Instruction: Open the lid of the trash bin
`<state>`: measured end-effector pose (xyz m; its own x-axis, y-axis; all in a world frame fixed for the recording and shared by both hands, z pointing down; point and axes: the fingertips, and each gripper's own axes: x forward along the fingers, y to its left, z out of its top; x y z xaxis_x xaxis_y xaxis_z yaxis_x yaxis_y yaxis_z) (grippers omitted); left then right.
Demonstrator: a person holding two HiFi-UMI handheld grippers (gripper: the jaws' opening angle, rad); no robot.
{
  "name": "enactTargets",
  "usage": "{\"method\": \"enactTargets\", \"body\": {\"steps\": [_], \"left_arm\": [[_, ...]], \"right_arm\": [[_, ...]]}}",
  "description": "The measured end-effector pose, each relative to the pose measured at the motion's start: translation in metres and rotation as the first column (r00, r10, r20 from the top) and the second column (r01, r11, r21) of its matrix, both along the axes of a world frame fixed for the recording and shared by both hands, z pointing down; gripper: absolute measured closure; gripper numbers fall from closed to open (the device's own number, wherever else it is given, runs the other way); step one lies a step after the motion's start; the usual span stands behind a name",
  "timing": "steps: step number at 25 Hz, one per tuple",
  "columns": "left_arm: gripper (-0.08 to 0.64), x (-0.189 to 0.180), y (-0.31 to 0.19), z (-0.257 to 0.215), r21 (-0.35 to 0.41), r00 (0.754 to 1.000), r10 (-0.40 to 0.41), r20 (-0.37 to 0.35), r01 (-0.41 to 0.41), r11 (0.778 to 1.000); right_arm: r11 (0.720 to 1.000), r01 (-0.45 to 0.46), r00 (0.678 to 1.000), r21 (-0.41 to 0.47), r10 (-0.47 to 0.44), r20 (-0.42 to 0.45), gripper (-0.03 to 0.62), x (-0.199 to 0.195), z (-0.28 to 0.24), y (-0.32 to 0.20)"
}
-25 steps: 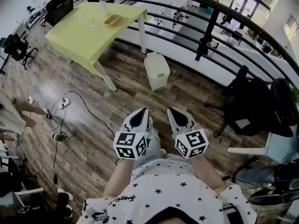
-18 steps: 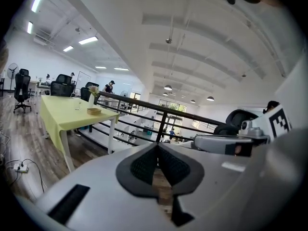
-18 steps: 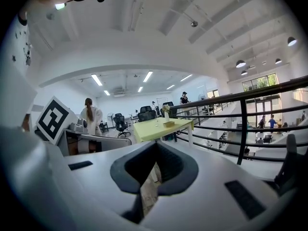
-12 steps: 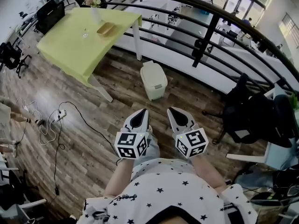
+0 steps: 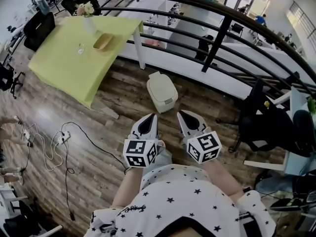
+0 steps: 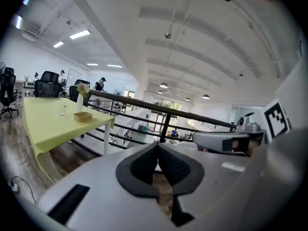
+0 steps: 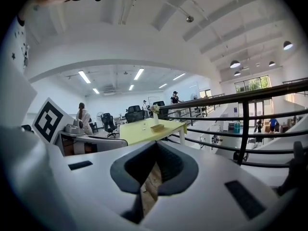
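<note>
Both tools are idle in front of me. The left gripper (image 5: 149, 118) has its jaws brought together. In the left gripper view the dark pads (image 6: 144, 165) meet at their tips, only a thin sliver of wooden floor (image 5: 98, 152) shows behind them, and nothing is held. The right gripper (image 5: 182, 115) is the same: its pads (image 7: 171, 167) touch at the tips and it carries nothing. They sit side by side, close to my torso, with the marker cubes toward me and the noses pointing forward.

The trash bin (image 5: 162, 92) is ahead of both grippers and well apart from them. It is a cream, rounded bin standing upright on the floor with its lid down flat — closed. It stands just short of the black railing (image 5: 217, 38), near the leg of the yellow-green table (image 5: 64, 68) to its left. On that table I see a vase of flowers (image 5: 88, 19), a shallow wooden tray (image 5: 102, 41) and a small glass (image 5: 80, 48).

Cables and a power strip (image 5: 61, 138) trail over the floor on the left, and a black office chair (image 5: 261, 122) stands on the right. Neither gripper view shows the bin — only the table, the railing and the hall beyond.
</note>
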<state>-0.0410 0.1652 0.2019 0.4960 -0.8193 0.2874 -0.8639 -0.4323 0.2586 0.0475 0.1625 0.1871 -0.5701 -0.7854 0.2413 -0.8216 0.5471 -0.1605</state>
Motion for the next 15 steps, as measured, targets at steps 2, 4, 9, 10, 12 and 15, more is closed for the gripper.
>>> {"method": "enactTargets", "body": {"steps": [2, 4, 9, 10, 12, 15], "left_arm": [[0.548, -0.010, -0.020, 0.004, -0.007, 1.000, 0.006, -0.001, -0.006, 1.000], [0.548, -0.019, -0.039, 0.008, -0.015, 1.000, 0.014, -0.002, -0.014, 1.000], [0.548, -0.036, -0.080, 0.021, -0.036, 0.999, 0.036, 0.003, -0.036, 0.999], [0.548, -0.039, -0.088, 0.025, -0.040, 0.999, 0.038, 0.003, -0.038, 0.998], [0.548, -0.044, -0.105, 0.034, -0.050, 0.999, 0.039, -0.002, -0.039, 0.998], [0.548, -0.051, -0.128, 0.048, -0.071, 0.999, 0.041, -0.006, -0.042, 0.997]], "right_arm": [[1.000, -0.013, 1.000, -0.005, 0.013, 0.000, 0.598, -0.008, 0.002, -0.020], [1.000, -0.023, 1.000, -0.008, 0.023, -0.003, 0.598, -0.016, 0.005, -0.039], [0.999, -0.028, 0.999, -0.021, 0.028, -0.020, 0.598, -0.035, 0.017, -0.080], [0.999, -0.031, 0.999, -0.024, 0.030, -0.022, 0.598, -0.037, 0.021, -0.087], [0.999, -0.042, 0.999, -0.032, 0.041, -0.028, 0.598, -0.041, 0.028, -0.103], [0.997, -0.061, 0.997, -0.047, 0.059, -0.047, 0.598, -0.047, 0.038, -0.123]]}}
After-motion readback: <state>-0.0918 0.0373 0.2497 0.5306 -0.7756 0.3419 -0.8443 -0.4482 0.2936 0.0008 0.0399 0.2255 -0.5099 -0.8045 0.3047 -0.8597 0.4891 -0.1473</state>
